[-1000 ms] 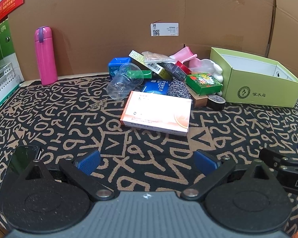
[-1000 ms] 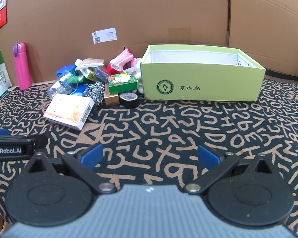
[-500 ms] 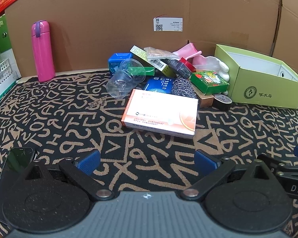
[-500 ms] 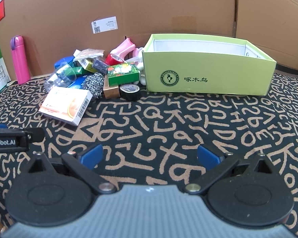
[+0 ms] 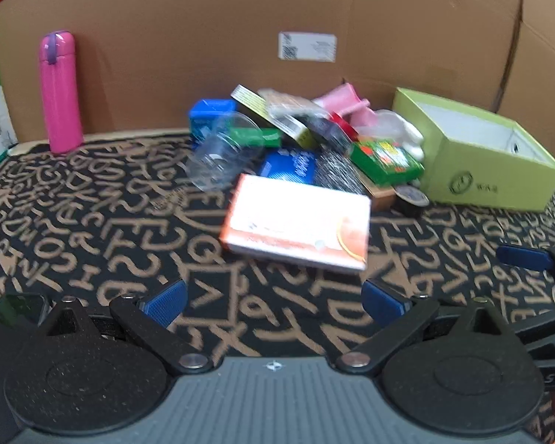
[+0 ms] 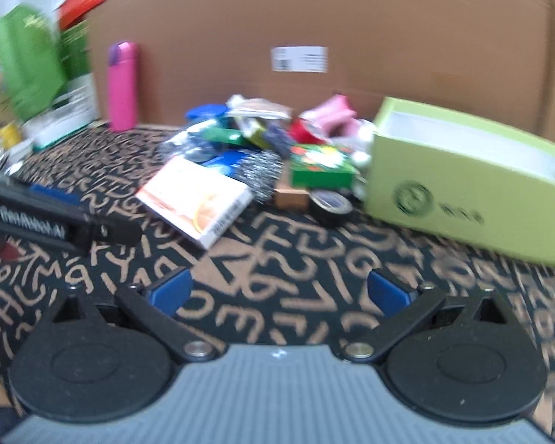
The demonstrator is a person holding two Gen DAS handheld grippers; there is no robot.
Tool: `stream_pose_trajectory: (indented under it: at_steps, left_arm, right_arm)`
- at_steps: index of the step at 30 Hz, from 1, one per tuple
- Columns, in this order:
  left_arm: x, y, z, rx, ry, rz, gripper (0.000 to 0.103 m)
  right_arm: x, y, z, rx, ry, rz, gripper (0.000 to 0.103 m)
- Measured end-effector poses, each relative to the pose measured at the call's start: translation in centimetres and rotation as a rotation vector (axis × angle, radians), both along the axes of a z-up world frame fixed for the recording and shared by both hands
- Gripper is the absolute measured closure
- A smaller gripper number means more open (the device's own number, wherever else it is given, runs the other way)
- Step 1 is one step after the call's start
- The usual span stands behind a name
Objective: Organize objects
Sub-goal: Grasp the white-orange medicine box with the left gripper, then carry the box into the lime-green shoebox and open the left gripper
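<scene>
The left gripper hangs low over the black mat with tan letters, its blue-padded fingers spread wide with nothing between them. Just beyond it, slightly to the right, lies the flat white-and-orange cardboard carton, the nearest piece of a heap of small packages. At the heap's right end a black roll of tape rests just beside the open lime-green cardboard box. A pink flask stands upright far left against the brown cardboard wall. The right gripper is likewise spread and empty; the carton lies ahead to its left, the green box ahead to its right.
</scene>
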State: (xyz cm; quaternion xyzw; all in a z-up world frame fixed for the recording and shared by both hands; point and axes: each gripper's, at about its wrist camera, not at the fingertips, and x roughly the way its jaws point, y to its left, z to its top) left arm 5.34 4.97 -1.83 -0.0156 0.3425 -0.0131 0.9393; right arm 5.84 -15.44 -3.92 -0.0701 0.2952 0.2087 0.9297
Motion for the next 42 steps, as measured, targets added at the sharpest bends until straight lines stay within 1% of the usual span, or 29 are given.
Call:
stream_pose_trajectory:
  at_steps: [3,6,9,11,12,13,14,16,18,20,21,22,24,25,26,28,31,33,35,38,40,41,42]
  left_arm:
    - [0.6,0.8,0.3,0.0,-0.018,0.006,0.0]
    - [1.8,1.6,0.1,-0.036,0.001,-0.001,0.0]
    - [3.1,2.2,-0.6,-0.073,0.021,0.004,0.0]
    - [4.0,2.6,-1.1,-0.1,0.041,0.016,0.001]
    - [4.4,2.9,-1.3,-0.117,0.052,0.024,0.001]
    - [4.7,3.1,-1.4,-0.137,0.056,0.028,0.002]
    - [5.0,3.2,-1.5,-0.156,0.056,0.029,0.002]
    - [5.7,3.4,-1.8,-0.18,0.06,0.034,0.003]
    - [6.5,3.3,-2.1,-0.192,0.08,0.042,0.005]
    - [6.9,3.0,-2.4,-0.226,0.091,0.032,0.006]
    - [7.0,2.6,-2.4,-0.238,0.094,0.02,0.006]
    - [6.9,2.0,-2.4,-0.238,0.09,-0.002,0.006]
    - [6.8,0.4,-2.5,-0.209,0.092,-0.057,0.006]
    - [6.7,-0.4,-2.5,-0.178,0.096,-0.085,0.007]
    - [6.4,-1.1,-2.5,-0.142,0.1,-0.117,0.01]
    - [5.7,-1.7,-2.2,-0.096,0.099,-0.158,0.01]
    - [4.0,-0.6,-1.6,-0.081,0.086,-0.119,0.01]
    - [3.1,0.4,-1.4,-0.091,0.092,-0.093,0.011]
    - [3.0,0.6,-1.6,-0.119,0.123,-0.091,0.011]
    - [3.5,-0.2,-2.2,-0.153,0.161,-0.111,0.012]
    - [3.7,-1.1,-2.3,-0.161,0.153,-0.133,0.012]
    - [3.7,-1.5,-2.4,-0.16,0.145,-0.144,0.016]
    - [3.7,-1.8,-2.4,-0.168,0.131,-0.15,0.021]
  right_arm:
    - [2.2,1.8,-0.1,-0.051,-0.021,0.107,0.0]
    - [4.1,3.7,-0.1,-0.09,-0.05,0.216,0.001]
    - [4.9,6.2,-0.4,-0.198,-0.115,0.315,0.004]
    - [5.2,7.7,-0.8,-0.259,-0.154,0.368,0.01]
    - [5.4,8.4,-1.1,-0.274,-0.165,0.388,0.016]
    - [5.5,8.7,-1.3,-0.274,-0.164,0.402,0.026]
    - [5.7,9.0,-1.6,-0.275,-0.152,0.41,0.027]
    - [5.6,8.8,-2.0,-0.256,-0.116,0.392,0.03]
    - [4.8,7.8,-1.9,-0.201,-0.07,0.382,0.03]
    - [3.0,7.0,-2.0,-0.173,-0.036,0.368,0.03]
    - [1.8,6.5,-2.1,-0.159,-0.028,0.36,0.033]
    - [0.7,5.9,-2.1,-0.136,-0.015,0.347,0.033]
    - [-1.2,4.9,-2.1,-0.069,0.024,0.324,0.031]
    - [-1.8,4.6,-2.1,-0.047,0.034,0.314,0.027]
    - [-2.2,4.4,-2.1,-0.036,0.039,0.305,0.025]
    - [-2.4,4.2,-1.9,-0.034,0.034,0.275,0.021]
    - [-1.6,4.2,-1.3,0.007,0.045,0.247,0.014]
    - [-1.5,4.7,-1.3,0.018,0.061,0.242,0.014]
    - [-1.6,5.4,-1.5,0.016,0.06,0.251,0.014]
    - [-2.2,6.3,-2.2,-0.015,0.064,0.232,0.021]
    - [-2.6,6.1,-2.1,-0.018,0.047,0.219,0.036]
    - [-2.7,5.8,-2.0,-0.012,0.048,0.198,0.036]
    - [-2.7,5.5,-2.1,-0.01,0.048,0.173,0.036]
